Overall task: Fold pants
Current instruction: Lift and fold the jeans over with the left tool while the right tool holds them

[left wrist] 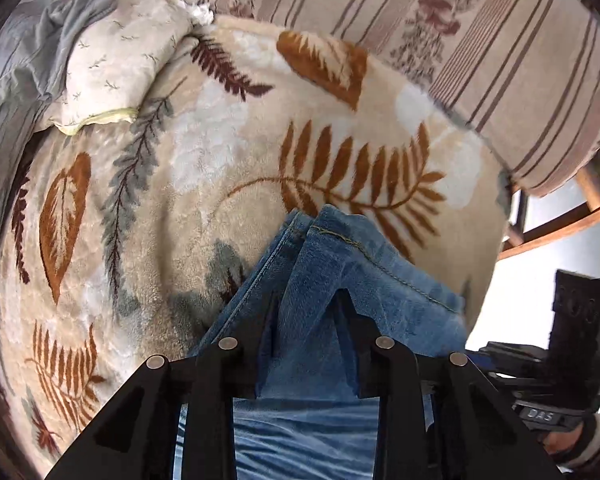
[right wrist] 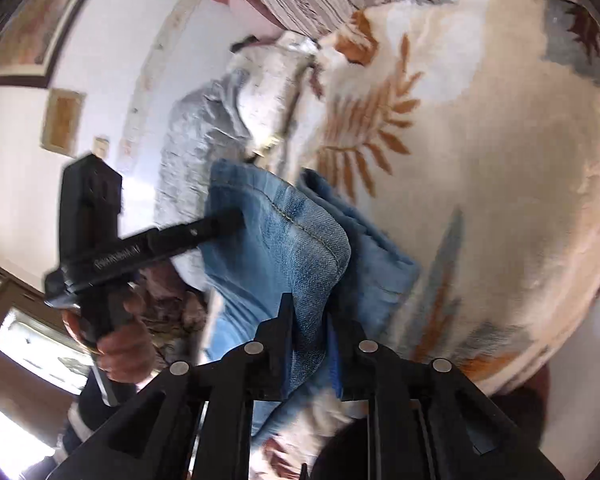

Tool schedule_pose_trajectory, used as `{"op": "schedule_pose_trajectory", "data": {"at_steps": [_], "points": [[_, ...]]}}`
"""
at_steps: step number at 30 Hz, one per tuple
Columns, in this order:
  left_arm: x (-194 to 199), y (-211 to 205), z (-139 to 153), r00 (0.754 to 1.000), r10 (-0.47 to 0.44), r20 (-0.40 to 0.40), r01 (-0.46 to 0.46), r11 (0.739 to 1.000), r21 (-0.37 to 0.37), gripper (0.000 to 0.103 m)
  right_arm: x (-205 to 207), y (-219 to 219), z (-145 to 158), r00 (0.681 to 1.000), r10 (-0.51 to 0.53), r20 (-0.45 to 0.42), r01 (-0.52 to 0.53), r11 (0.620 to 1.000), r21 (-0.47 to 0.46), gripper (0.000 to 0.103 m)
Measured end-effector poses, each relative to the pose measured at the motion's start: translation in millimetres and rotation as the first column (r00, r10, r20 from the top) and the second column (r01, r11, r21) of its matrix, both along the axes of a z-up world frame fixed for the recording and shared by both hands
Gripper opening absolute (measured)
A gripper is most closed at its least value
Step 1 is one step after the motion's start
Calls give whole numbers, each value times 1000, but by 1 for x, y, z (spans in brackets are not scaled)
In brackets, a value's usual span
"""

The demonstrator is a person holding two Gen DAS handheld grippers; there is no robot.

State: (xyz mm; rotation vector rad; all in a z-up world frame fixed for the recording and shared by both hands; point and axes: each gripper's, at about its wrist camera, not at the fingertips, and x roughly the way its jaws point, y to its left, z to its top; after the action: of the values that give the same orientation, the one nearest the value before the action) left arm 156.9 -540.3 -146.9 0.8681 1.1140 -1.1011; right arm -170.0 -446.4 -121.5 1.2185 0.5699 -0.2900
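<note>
Both the left gripper (left wrist: pixel 306 300) and right gripper (right wrist: pixel 308 312) pinch the faded blue denim pants (left wrist: pixel 340 264) above the leaf-patterned fleece blanket (left wrist: pixel 180 160); thick folded cloth could slip out, spoiling the fold.

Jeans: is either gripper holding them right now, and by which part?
Both grip the jeans: the left gripper on a doubled fold, the right gripper on a hemmed edge.

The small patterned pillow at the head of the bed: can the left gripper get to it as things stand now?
Probably not at once. The left gripper has the jeans between its fingers, and the pillow lies well beyond across bare blanket. Nothing blocks the path, but the jeans must go first.
</note>
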Motion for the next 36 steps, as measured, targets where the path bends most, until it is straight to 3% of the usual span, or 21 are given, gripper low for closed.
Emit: {"op": "schedule_pose_trajectory", "data": {"at_steps": [1,2,3,4,6,8,12,16,17,19,21,24,26,28,29,31,32,36], "points": [[-2,-7,-17,999,-1,35,-1,998,61,27,-1,-3,-9,1000,3,-31,-2,1000,28,11],[-1,-9,-27,999,-5,46,0,996,94,27,-6,-6,-13,1000,-21,6,21,998,65,11],[0,-8,-25,999,-3,37,0,997,74,27,-14,-8,-14,999,-35,11,34,996,79,12],[4,-6,-18,1000,3,15,-4,999,52,27,-17,-8,-9,999,-37,-1,37,998,58,20],[15,0,-1,999,19,-31,-19,1000,7,27,-28,-8,6,997,-61,-57,58,997,-54,30],[28,7,16,997,49,-61,-52,998,-35,28,-42,-10,9,988,-114,-100,104,989,-102,33],[45,12,27,982,106,-158,-117,991,-62,31,-46,-16,-10,992,-102,78,91,986,140,33],[36,12,12,985,80,-150,-83,996,-15,31,-25,-11,-35,977,-112,180,43,936,351,33],[28,15,11,989,69,-132,-69,998,-1,31,-23,-11,-37,965,-128,229,31,922,385,27],[16,16,3,997,38,-72,-37,999,18,31,-31,-12,-19,935,-173,310,68,945,321,19],[7,13,-7,1000,17,-15,-17,999,48,31,-43,-13,11,922,-165,349,114,980,164,22],[4,9,-11,1000,12,-16,-11,998,65,31,-51,-19,31,979,-161,126,166,985,-34,23],[10,8,-3,998,27,-54,-25,999,35,31,-60,-22,20,984,-170,47,171,985,-5,33],[18,6,6,995,42,-94,-42,999,1,31,-67,-20,3,983,-178,50,172,980,102,54],[22,4,9,992,49,-115,-51,999,-10,36,-68,-17,-3,982,-181,45,175,977,122,57],[30,1,11,986,53,-158,-58,998,-23,52,-63,-12,-10,984,-170,61,161,979,128,57],[32,-2,9,985,53,-165,-58,998,-26,55,-57,-10,-12,986,-152,70,142,981,135,57],[38,-18,-5,984,23,-178,-22,1000,6,55,-32,-7,-12,992,-102,69,97,993,64,57]]}}
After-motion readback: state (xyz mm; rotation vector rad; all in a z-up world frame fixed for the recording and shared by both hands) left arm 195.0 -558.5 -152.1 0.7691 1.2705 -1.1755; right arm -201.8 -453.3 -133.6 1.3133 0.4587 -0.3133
